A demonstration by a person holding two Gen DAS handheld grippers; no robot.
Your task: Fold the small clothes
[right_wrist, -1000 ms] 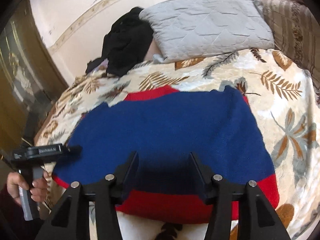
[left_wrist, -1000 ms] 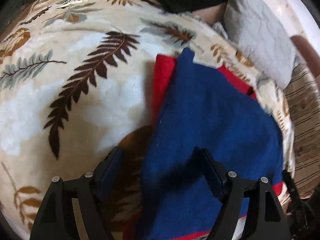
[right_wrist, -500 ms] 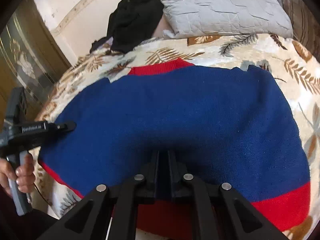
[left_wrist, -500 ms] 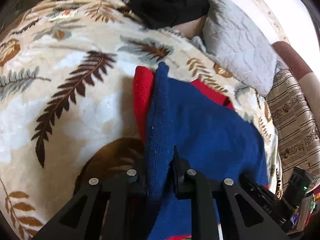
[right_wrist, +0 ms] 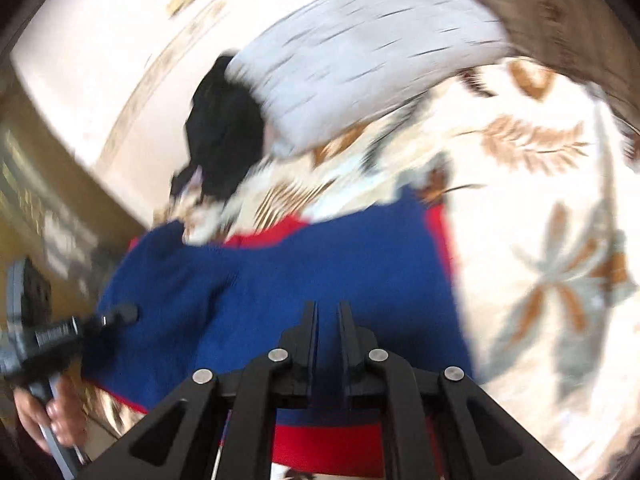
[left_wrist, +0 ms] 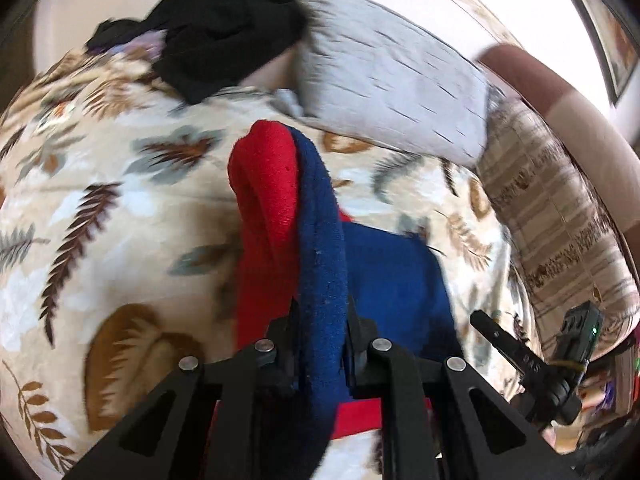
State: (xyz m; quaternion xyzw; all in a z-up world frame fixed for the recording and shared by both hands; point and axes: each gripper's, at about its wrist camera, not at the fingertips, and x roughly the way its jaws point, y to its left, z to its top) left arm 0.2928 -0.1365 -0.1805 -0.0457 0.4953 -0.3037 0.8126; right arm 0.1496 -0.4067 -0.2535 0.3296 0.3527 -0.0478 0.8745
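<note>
Both grippers clamped on the sweater [left_wrist: 392,280], lifted off the bed [left_wrist: 120,208].
Left gripper [left_wrist: 320,332] fingers pinch a raised blue-and-red fold; right gripper [right_wrist: 327,332] fingers nearly closed on the blue hem edge (frames blurred). Pillow [left_wrist: 384,80] and black clothes [left_wrist: 228,28] behind.

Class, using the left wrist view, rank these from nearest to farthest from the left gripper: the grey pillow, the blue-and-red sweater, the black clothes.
1. Sweater: clamped in the left gripper, rising straight ahead.
2. Grey pillow: beyond the sweater, ahead and to the right.
3. Black clothes: farthest, heaped at the bed's far end, ahead and left of the pillow.
</note>
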